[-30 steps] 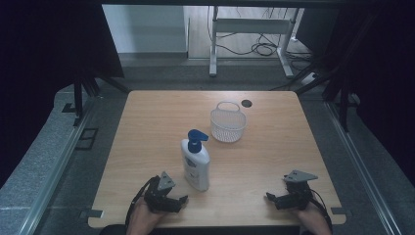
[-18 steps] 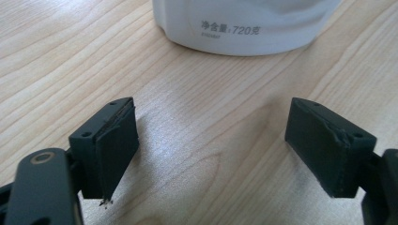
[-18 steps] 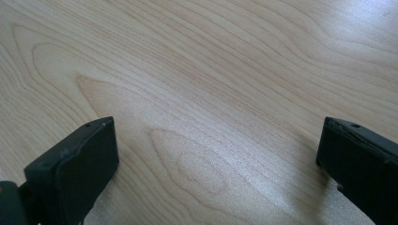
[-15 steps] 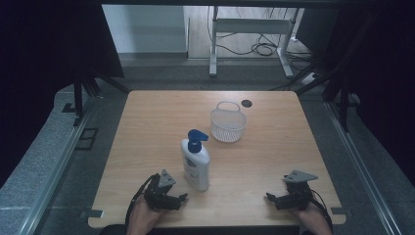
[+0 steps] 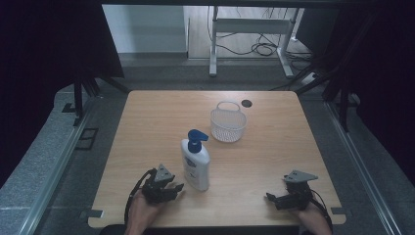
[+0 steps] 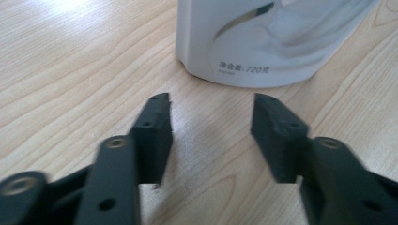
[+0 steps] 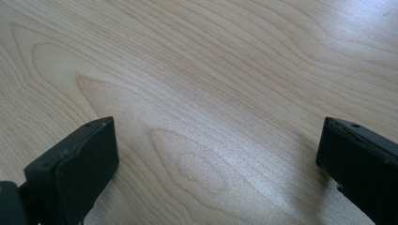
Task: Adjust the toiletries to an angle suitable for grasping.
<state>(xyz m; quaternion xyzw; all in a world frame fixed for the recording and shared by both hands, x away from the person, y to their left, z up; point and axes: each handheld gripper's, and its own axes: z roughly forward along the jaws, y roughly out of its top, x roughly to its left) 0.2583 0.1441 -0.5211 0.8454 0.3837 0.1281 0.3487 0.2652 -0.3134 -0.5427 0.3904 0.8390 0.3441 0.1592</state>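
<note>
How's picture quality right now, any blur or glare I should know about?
High view: dim, dark surround, table readable. Left gripper view: glare at top left, left gripper body blurred near the lens, pump bottle soft but its print legible. Right gripper view: sharp wood grain, soft sheen, right gripper open.

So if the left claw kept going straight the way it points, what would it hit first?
Most likely the white pump bottle: it stands just ahead of the left claw, whose jaws have just been closing with nothing between them. The exact gap is unclear.

Overhead forward-down; two close tabletop [image 5: 147, 117] views
</note>
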